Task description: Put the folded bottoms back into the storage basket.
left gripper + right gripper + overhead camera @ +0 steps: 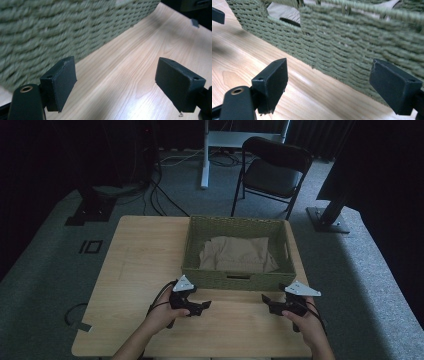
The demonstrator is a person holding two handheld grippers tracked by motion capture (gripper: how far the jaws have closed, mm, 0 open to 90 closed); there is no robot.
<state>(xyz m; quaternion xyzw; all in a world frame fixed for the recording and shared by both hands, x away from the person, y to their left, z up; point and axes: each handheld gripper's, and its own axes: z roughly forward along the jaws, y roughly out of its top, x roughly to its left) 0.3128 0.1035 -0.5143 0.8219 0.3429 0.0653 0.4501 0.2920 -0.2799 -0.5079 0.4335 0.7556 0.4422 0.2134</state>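
I see green woven basket on far half of wood surface, tan cloth lying inside. From high view, my left claw near basket's left front, right claw near its right front. Both spread, pinching nothing. Right gripper view shows handle slot in basket wall, cloth behind. Left gripper view shows blurry weave, bare wood.

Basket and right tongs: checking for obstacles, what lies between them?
Just bare wooden table between the right tongs and the basket wall, seen in the right gripper view.
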